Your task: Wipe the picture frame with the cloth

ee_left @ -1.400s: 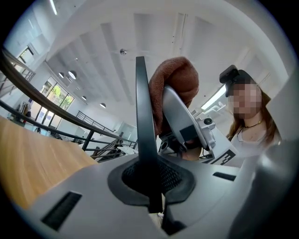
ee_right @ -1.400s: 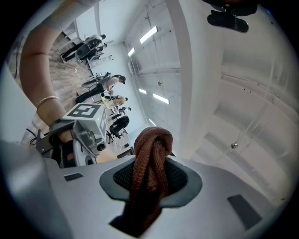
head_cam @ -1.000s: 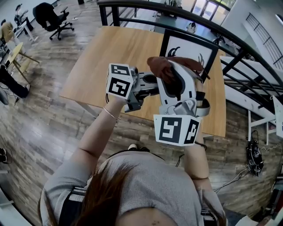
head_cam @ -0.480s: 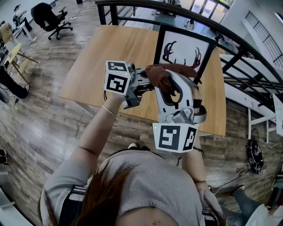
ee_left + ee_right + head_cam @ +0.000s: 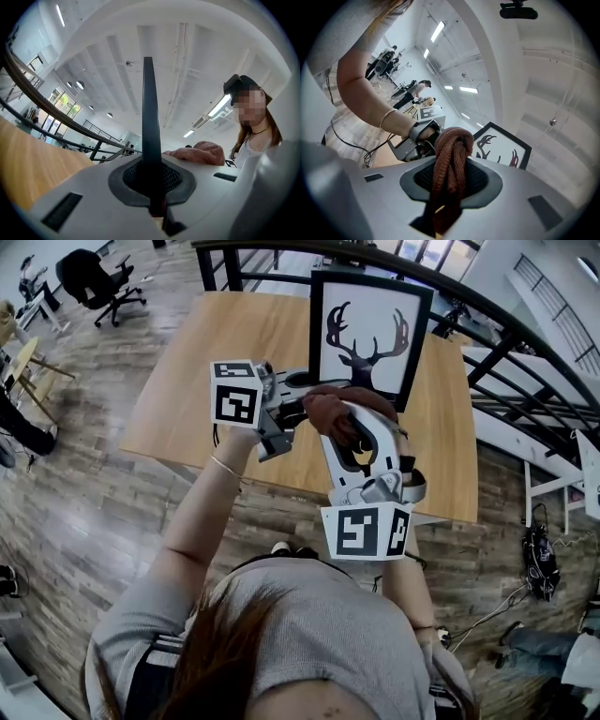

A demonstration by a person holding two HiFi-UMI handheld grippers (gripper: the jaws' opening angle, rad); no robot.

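**A:** Starting nearest: got the cloth (image 5: 451, 154) clamped in the right tongs (image 5: 449, 187), wadded into a thick brown roll and poking out past the tips. Any worry there?

**B:** Some. Would likely wipe only a narrow strip, bunched like that. Might also slide back in the grip under a hard press, and then put bare tong tips on the picture face. Could scratch.

**A:** Next out, to the left: left tongs (image 5: 151, 185) shut on the thin black edge of the picture frame (image 5: 366, 334), low on its left side. Holding it upright over the far half of the table (image 5: 216, 343), right of the middle, picture side facing this way.

**B:** Weakest point, at a guess. Pinching one thin edge only, so a push from the cloth out on the right side could swing the frame round that pinch, or work it loose.

**A:** Cannot tell whether touching it yet; looks just in front of the lower edge. Cannot tell either whether resting on the wood or lifted clear.

**B:** If lifted, could drop and land on a corner. If resting, could tip over backwards toward the far edge under a firm shove. Better to press lightly, and close to the left tongs first.
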